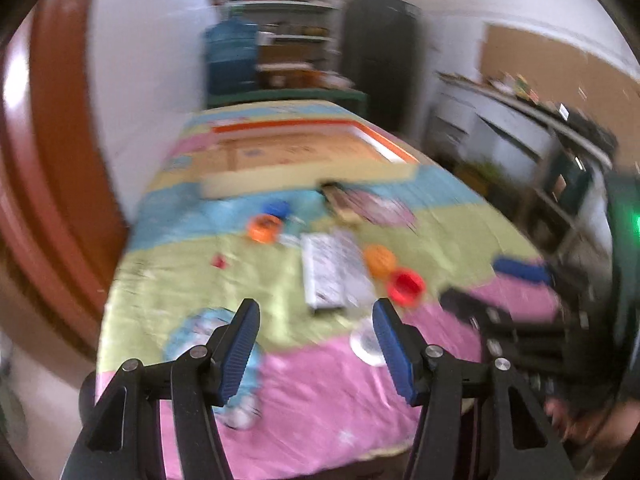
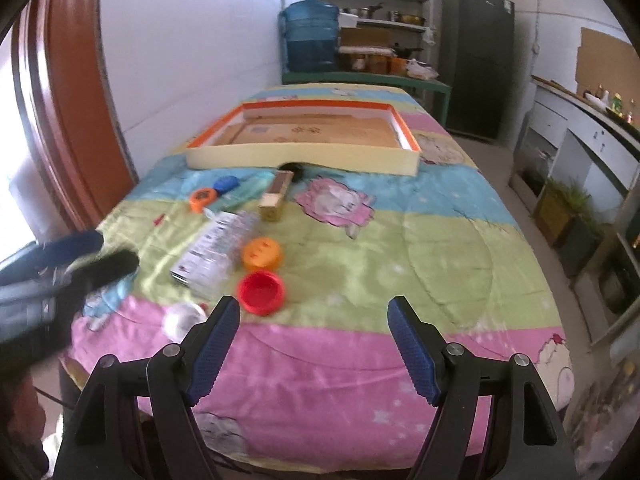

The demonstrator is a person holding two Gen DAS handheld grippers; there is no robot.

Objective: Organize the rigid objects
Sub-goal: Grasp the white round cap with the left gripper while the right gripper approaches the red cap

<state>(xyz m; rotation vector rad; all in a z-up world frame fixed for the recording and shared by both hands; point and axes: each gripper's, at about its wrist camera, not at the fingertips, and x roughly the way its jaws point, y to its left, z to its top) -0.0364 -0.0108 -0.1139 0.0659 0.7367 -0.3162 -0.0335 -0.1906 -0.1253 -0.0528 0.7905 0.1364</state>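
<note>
Small objects lie scattered on a table under a colourful striped cloth point(image 2: 400, 240). A red lid point(image 2: 261, 287) and an orange lid point(image 2: 262, 254) sit side by side, beside a flat silver packet point(image 2: 212, 246). Farther back are an orange disc point(image 2: 202, 199), a blue cap point(image 2: 226, 183) and a small brown box point(image 2: 276, 196). A shallow orange-rimmed tray point(image 2: 304, 160) stands at the far end. My right gripper point(image 2: 314, 312) hovers open over the near pink stripe, empty. My left gripper point(image 1: 316, 312) is open and empty above the near edge, its view blurred. It also shows the red lid point(image 1: 406, 286) and packet point(image 1: 334, 270).
A white round lid point(image 2: 180, 318) lies near the front left. My left gripper point(image 2: 96, 256) appears blurred at the left of the right wrist view. A white wall runs along the table's left; a blue water jug point(image 2: 310, 34), shelves and a dark fridge point(image 2: 476, 56) stand behind.
</note>
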